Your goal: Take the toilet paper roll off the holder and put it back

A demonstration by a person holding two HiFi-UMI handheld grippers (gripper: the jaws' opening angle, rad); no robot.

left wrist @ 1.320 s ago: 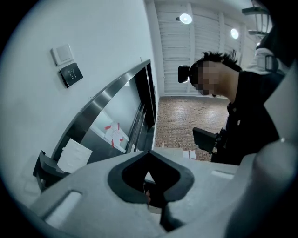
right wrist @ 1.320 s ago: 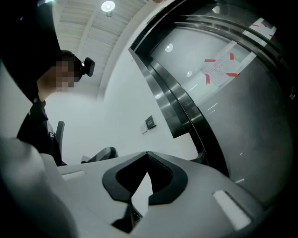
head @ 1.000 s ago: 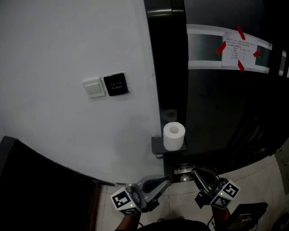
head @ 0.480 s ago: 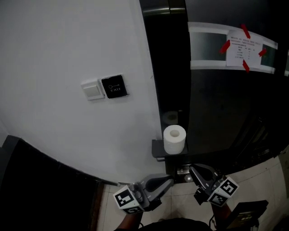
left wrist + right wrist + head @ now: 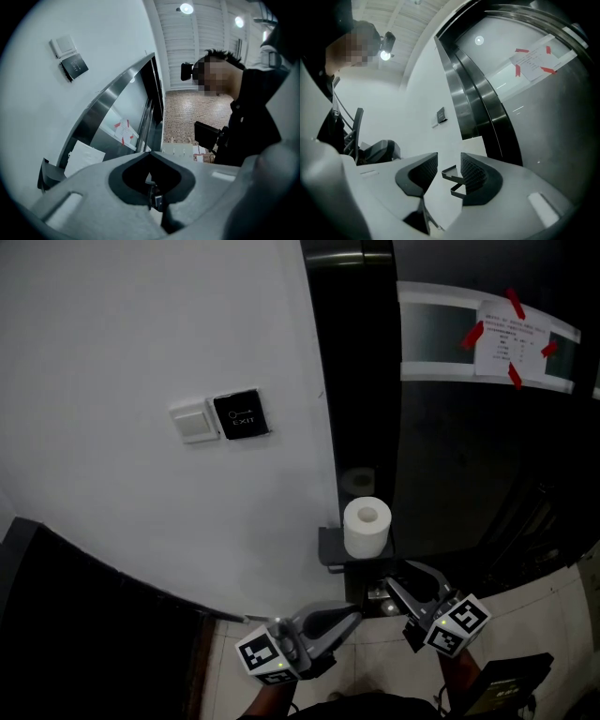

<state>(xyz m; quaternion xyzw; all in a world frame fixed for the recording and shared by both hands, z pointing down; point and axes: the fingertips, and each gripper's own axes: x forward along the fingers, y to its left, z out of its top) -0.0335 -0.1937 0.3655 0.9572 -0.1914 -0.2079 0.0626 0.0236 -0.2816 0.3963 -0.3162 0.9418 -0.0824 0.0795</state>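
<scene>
A white toilet paper roll [image 5: 367,526] stands upright on a dark holder [image 5: 331,547] fixed at the wall's edge beside a black door. My right gripper [image 5: 405,578] sits just below and right of the holder, apart from the roll. Its jaws have just been opening and stand a little apart with nothing pressed between them. In the right gripper view [image 5: 449,162] the holder's bracket [image 5: 452,178] shows through the gap, with the roll [image 5: 476,144] behind. My left gripper [image 5: 349,615] hangs lower, shut and empty. The left gripper view [image 5: 149,153] shows the roll [image 5: 84,158] far left.
A white switch [image 5: 194,422] and a black EXIT button [image 5: 241,413] sit on the white wall. The black door carries a taped paper notice [image 5: 513,336]. A dark panel [image 5: 84,624] fills the lower left. Beige floor tiles [image 5: 539,624] lie below the grippers.
My right gripper has moved up and a little closer to the holder, and its jaws have parted. The left gripper has stayed where it was.
</scene>
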